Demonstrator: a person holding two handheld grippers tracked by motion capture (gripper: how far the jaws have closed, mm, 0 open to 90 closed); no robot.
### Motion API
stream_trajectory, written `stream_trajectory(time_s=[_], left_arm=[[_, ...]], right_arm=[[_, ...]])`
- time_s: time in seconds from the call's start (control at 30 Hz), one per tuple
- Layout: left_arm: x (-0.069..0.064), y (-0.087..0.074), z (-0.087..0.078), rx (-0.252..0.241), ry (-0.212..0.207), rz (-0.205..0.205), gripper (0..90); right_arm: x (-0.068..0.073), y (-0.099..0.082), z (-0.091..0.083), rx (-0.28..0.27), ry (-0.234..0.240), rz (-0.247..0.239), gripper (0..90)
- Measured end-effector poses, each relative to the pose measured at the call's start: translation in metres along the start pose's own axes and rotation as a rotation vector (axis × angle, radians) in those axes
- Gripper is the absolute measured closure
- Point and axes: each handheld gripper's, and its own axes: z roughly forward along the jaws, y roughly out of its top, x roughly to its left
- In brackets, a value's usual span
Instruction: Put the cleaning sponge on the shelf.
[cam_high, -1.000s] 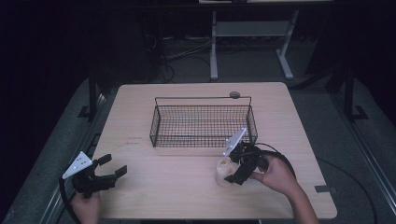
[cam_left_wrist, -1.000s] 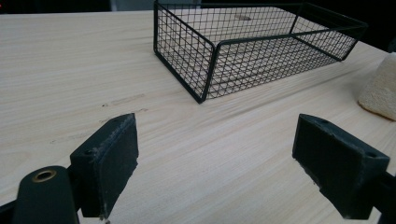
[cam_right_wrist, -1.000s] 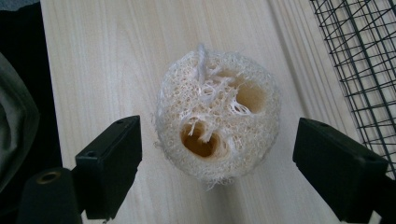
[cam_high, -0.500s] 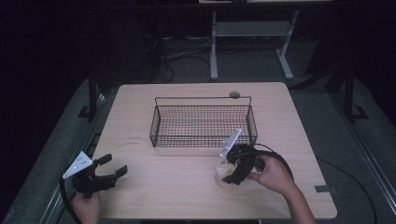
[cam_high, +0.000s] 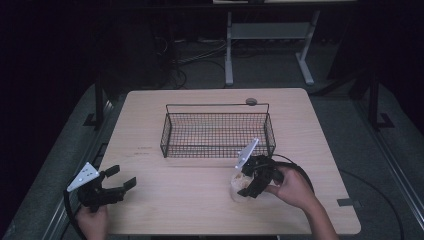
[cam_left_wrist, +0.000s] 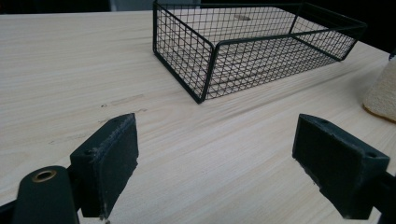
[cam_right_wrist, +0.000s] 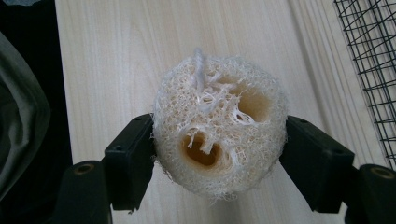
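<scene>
A: Start at the right gripper (cam_right_wrist: 219, 154). What are the pads doing?

B: They have just been closing, and now they press on the loofah sponge (cam_right_wrist: 218, 126) from both sides. In the right gripper view it sits squarely between the two black pads, its round end with two holes and a bit of white string facing the camera.

A: And where is that on the table (cam_high: 200, 205)?

B: In the high view the right gripper (cam_high: 250, 184) and the loofah sponge (cam_high: 239, 186) are at the near right, just in front of the near right corner of the wire basket (cam_high: 218, 131). The sponge rests on the wood, apart from the basket wall.

A: Anything in the way?

B: The basket's near wall stands between the sponge and the basket's inside. The gripper's cable (cam_high: 300, 172) loops round to the right of the hand.

A: The other side?

B: The left gripper (cam_high: 116, 181) is at the near left corner, well apart from the sponge. In its own view the left gripper (cam_left_wrist: 215, 172) has its pads spread wide with only bare table (cam_left_wrist: 70, 70) between them; the wire basket (cam_left_wrist: 252, 46) lies beyond, and an edge of the loofah sponge (cam_left_wrist: 382, 93) shows at the far right.

A: Any writing?

B: A small round dark disc (cam_high: 251, 101) sits beyond the basket's far rim, and a faint mark on the wood (cam_high: 142, 150) lies left of the basket, too small to read.
</scene>
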Motion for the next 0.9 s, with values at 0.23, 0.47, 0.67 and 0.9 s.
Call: stream_trajectory(time_s=[0.23,0.47,0.67,0.9], left_arm=[[0.000,0.000,0.000,0.000,0.001,0.001,13.8],[-0.001,0.000,0.001,0.003,0.001,0.004,13.8],[-0.001,0.000,0.001,0.003,0.000,0.002,13.8],[-0.001,0.000,0.001,0.003,0.000,0.001,13.8]], right_arm=[[0.001,-0.001,-0.003,-0.011,0.002,-0.001,28.5],[0.001,-0.002,-0.009,-0.028,0.006,0.001,28.5],[0.002,0.000,-0.012,-0.027,-0.001,0.001,28.5],[0.001,0.003,-0.016,-0.030,-0.003,-0.008,28.5]])
